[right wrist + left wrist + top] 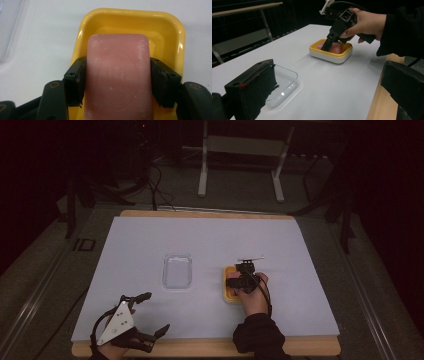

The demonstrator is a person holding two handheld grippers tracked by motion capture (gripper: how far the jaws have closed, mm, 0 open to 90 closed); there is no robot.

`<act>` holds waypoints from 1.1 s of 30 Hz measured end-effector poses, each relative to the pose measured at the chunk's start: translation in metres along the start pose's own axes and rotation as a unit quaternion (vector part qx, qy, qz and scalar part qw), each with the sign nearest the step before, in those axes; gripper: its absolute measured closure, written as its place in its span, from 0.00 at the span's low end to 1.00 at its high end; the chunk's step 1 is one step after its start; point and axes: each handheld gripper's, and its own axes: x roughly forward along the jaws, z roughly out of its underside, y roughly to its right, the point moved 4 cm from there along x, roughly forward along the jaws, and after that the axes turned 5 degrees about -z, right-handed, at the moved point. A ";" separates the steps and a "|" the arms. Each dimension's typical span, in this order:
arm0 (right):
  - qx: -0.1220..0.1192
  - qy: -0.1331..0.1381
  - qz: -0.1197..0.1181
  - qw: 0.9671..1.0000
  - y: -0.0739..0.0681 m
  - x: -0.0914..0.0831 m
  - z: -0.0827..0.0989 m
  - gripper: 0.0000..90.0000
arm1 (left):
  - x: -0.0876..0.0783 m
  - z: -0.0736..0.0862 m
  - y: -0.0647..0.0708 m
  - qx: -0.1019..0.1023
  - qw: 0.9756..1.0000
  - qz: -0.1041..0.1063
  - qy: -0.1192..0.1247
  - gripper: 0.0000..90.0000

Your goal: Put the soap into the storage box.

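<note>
A pink soap bar [118,62] lies in a yellow dish [130,17] at the table's centre right. My right gripper [118,82] points down into the dish, and its two black pads press against the bar's long sides. The left gripper view shows the same gripper [325,46] tilted down into the yellow dish [329,56], with the soap bar [337,47] under its jaws. In the high view the right gripper [234,284] hangs over the dish [227,296]. My left gripper [157,311] rests open near the front left edge, nothing between its jaws.
A clear, empty plastic container [177,270] sits left of the dish, close to my left gripper's jaw in that gripper's view [284,82]. A white sheet [210,235] covers the wooden table [200,347]. A metal stand [240,150] and cables lie beyond the far edge.
</note>
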 end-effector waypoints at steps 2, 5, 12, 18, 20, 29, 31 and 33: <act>-0.006 -0.003 -0.005 1.000 0.000 -0.002 -0.002 0.37 | 0.000 0.000 0.000 0.000 1.000 0.000 0.000 0.01; -0.020 0.002 -0.004 1.000 0.000 -0.008 -0.006 0.33 | 0.000 0.000 0.000 0.000 1.000 0.000 -0.001 0.01; -0.079 0.002 -0.053 0.995 0.000 -0.029 -0.018 0.14 | 0.001 0.000 0.000 0.001 1.000 0.000 -0.002 0.01; -0.110 0.010 -0.090 0.990 0.003 -0.045 -0.023 0.15 | 0.001 0.000 0.000 0.001 1.000 -0.001 -0.003 0.01; -0.126 0.015 -0.102 0.987 0.005 -0.049 -0.024 0.16 | 0.001 0.001 0.000 0.001 1.000 -0.001 -0.003 0.01; -0.157 0.037 -0.091 0.983 0.028 -0.068 -0.025 0.15 | 0.001 0.001 0.000 0.001 1.000 -0.001 -0.004 0.01; -0.161 0.040 -0.082 0.983 0.034 -0.072 -0.025 0.15 | 0.001 0.001 0.000 0.000 1.000 -0.001 -0.004 0.01; -0.162 0.043 -0.082 0.983 0.039 -0.075 -0.024 0.15 | 0.001 0.001 0.000 -0.001 1.000 0.000 -0.004 0.01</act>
